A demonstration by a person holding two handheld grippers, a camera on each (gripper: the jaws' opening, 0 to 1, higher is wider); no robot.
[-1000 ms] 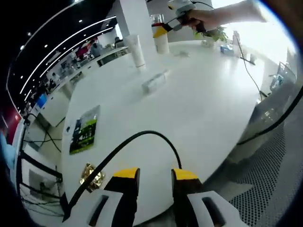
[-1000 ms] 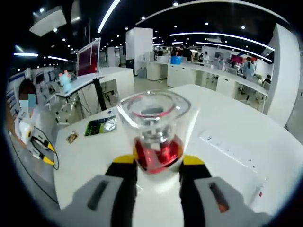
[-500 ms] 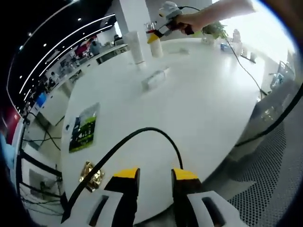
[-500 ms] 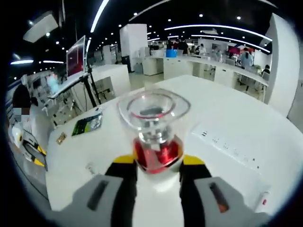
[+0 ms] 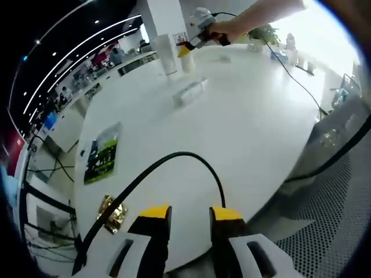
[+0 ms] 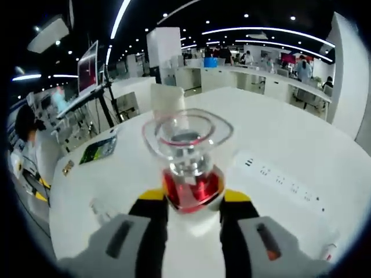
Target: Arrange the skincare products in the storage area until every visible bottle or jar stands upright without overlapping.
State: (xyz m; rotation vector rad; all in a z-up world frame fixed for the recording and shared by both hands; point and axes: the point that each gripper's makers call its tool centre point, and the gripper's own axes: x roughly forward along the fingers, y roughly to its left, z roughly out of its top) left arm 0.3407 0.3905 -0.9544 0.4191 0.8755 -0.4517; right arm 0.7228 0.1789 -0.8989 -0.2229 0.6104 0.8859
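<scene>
Two tongs are at work over a broad white bench (image 5: 243, 127). In the left gripper view, from the left: a green leaflet (image 5: 102, 155) lies flat near the edge, a small gold packet (image 5: 111, 212) below it, and a black cable (image 5: 174, 159) arcs just ahead of the left tongs (image 5: 190, 215), whose yellow-tipped jaws stand apart with nothing between them. Farther on, a pale product (image 5: 189, 91) lies on its side, clearly not yet upright. Beyond it a tall white tube (image 5: 167, 55) stands on end, and just beside that the right tongs (image 5: 184, 47), held in a hand (image 5: 223, 28), carry a bottle to the far group.

In the right gripper view, the right tongs (image 6: 192, 200) are clamped on a bottle (image 6: 189, 168) with a clear, thick-walled cap and a red body, held upright above the bench. The white tube (image 6: 167, 99) shows behind it, a power strip (image 6: 284, 180) to the right.

The bottle looks like glass or hard acrylic: stiff, smooth, probably slippery and rather heavy for its bulk, so it wants a firm hold low on the red body and a gentle set-down. The lying product seems light, best taken across its middle.
</scene>
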